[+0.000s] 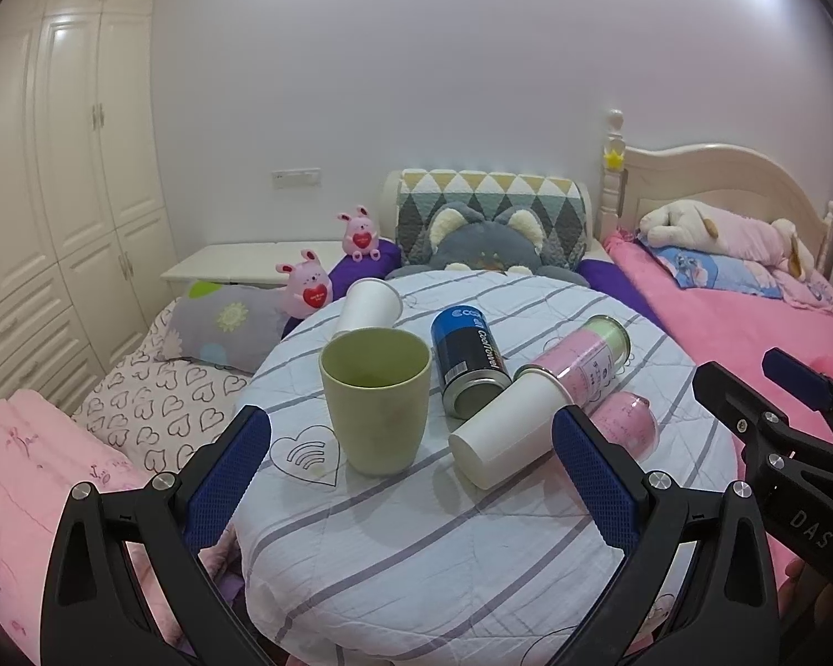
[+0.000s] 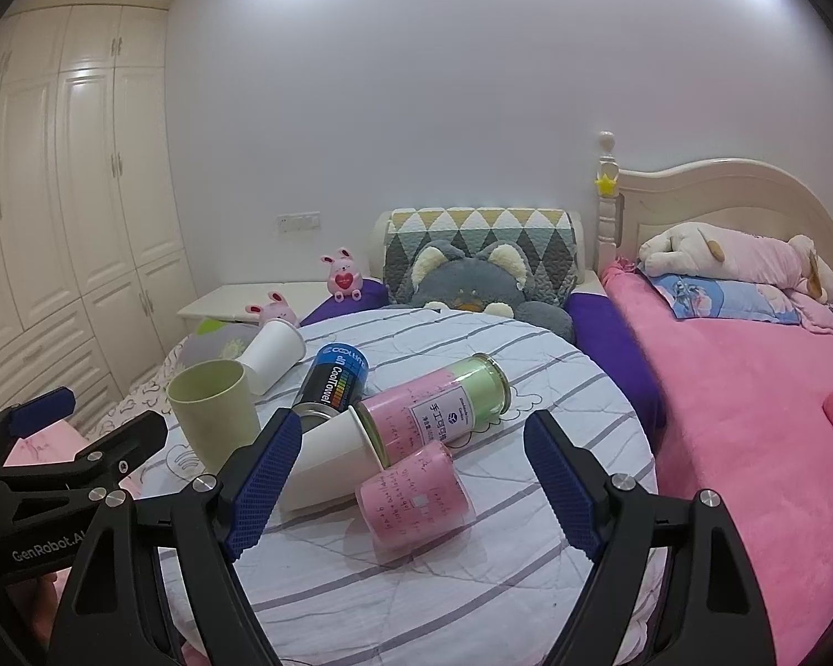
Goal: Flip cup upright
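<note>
A green cup [image 1: 375, 399] stands upright on the round striped table [image 1: 416, 544]; it also shows in the right wrist view [image 2: 214, 416]. A white paper cup [image 1: 505, 433] lies on its side beside it, also in the right wrist view [image 2: 330, 463]. Another white cup [image 1: 367, 308] lies tipped at the back. A pink cup [image 2: 414, 494] lies on its side near the front. My left gripper [image 1: 411, 477] is open and empty, just in front of the green cup. My right gripper [image 2: 408, 477] is open and empty, around the pink cup and white cup.
A blue-black can [image 1: 466, 361] and a pink-green can [image 2: 436, 410] lie on their sides mid-table. A pink bed [image 2: 749, 416] is on the right, pillows and plush toys [image 1: 486, 244] behind, a wardrobe [image 1: 55, 166] on the left.
</note>
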The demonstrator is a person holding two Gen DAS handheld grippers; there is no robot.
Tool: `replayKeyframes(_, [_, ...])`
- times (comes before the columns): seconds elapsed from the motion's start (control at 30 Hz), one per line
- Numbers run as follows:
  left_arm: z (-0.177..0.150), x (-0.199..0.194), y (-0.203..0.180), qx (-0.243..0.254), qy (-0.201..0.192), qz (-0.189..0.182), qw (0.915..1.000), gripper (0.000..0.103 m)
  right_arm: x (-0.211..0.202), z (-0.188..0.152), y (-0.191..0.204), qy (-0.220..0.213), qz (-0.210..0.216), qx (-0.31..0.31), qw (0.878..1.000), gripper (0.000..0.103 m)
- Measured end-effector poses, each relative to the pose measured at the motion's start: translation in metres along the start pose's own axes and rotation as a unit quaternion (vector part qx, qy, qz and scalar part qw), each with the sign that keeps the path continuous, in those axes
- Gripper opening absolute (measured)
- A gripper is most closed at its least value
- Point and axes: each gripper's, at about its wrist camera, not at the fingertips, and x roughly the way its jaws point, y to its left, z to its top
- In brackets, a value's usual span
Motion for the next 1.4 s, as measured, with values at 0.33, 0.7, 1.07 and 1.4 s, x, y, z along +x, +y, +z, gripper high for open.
replayKeyframes(0.33, [0.0003,-0.0014,0.0014,0.001,-0.002,0.0,1.0,0.103,-0.0002,0.0002,0.0,0.0,0.0,0.0,1.0,0.084])
replayKeyframes(0.7, [0.0016,-0.0029,0.0007,0.004,-0.002,0.003,1.0,0.103,-0.0016,-0.0004,-0.0003,0.002,0.0,0.0,1.0,0.084])
replayKeyframes(1.07, [0.0002,-0.003,0.0018,0.007,0.002,0.002,1.0,0.103,-0.0022,-0.0038,0.0018,0.004,0.0,-0.001,1.0,0.084])
replayKeyframes(1.4, [-0.0004,-0.0016,0.003,0.008,0.003,0.002,1.0,0.103,0.0006,-0.0027,0.0051,0.008,0.0,-0.006,1.0,0.084])
